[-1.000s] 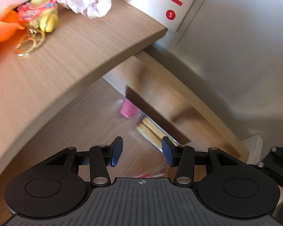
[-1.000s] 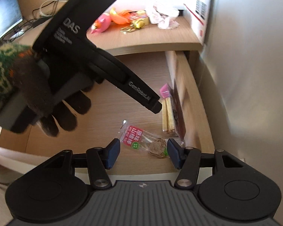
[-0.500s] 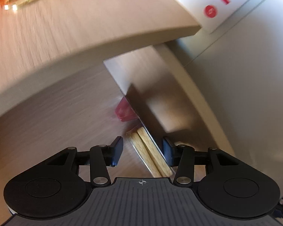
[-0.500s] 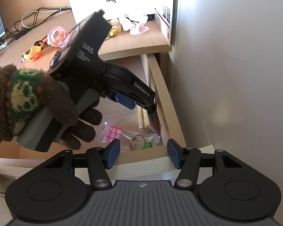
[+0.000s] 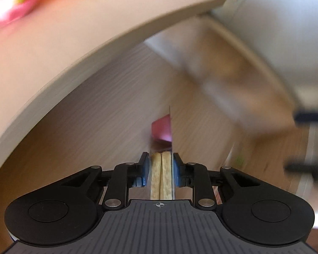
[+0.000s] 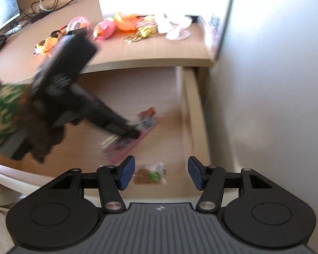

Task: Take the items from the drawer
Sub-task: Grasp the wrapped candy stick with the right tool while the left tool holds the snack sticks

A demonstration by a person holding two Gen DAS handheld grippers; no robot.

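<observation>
Snack packet (image 5: pixel 161 175) pinched in left hand-held gripper (image 5: pixel 160 169) above open drawer (image 6: pixel 193 110); right hand-held gripper (image 6: pixel 161 172) spread and idle.

Nearest the drawer's front edge: right hand-held gripper held just outside, pads (image 6: pixel 127 172) wide apart and gripping nothing, probably kept back to leave the interior free for the other tool. Just inside the front edge: small clear packet (image 6: pixel 150 174) flat on the drawer floor, not yet taken. Further in, over mid-drawer: left hand-held gripper pressed together on the snack packet, held edge-on between the pads, pink end (image 5: pixel 162 130) pointing away, likely the firmest hold on a thin flat pack. Motion blur throughout; contact with the drawer floor cannot be told. Beyond the drawer's rear: surface (image 6: pixel 150 51) carrying toys (image 6: pixel 105 28) and a key ring (image 6: pixel 134 38), the likely set-down area.
</observation>
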